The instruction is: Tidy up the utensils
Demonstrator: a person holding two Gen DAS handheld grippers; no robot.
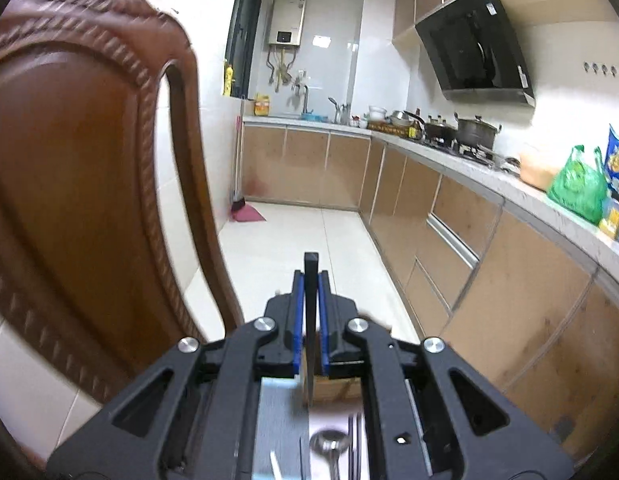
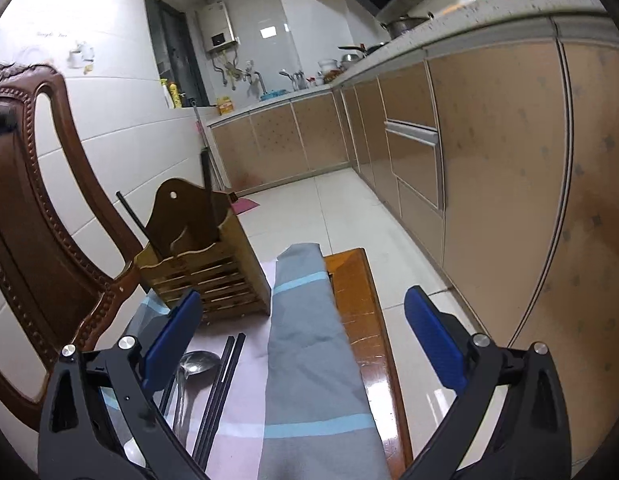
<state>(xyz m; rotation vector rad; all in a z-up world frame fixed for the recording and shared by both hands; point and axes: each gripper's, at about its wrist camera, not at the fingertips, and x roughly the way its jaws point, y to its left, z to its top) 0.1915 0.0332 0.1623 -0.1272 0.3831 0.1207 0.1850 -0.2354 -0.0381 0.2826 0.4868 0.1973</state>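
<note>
A carved wooden chair (image 2: 25,216) stands at the left, its back filling the left of my left-hand view. Near it lies the table (image 2: 365,320), its bare wood edge showing on the right, with a grey striped cloth (image 2: 309,344) spread over it. At the far left end of the cloth stands the wooden holder (image 2: 213,276), upright, with dark chopsticks (image 2: 208,196) already leaning in its top. My right gripper (image 2: 303,344) hangs over the cloth with its blue pads spread wide and nothing between them. My left gripper (image 1: 310,312) has its pads pressed onto one dark chopstick (image 1: 311,276), held upright. Near me on the cloth lie a spoon (image 2: 197,362) and, just right of it, a pair of chopsticks (image 2: 221,384), perhaps touching; I cannot tell.
</note>
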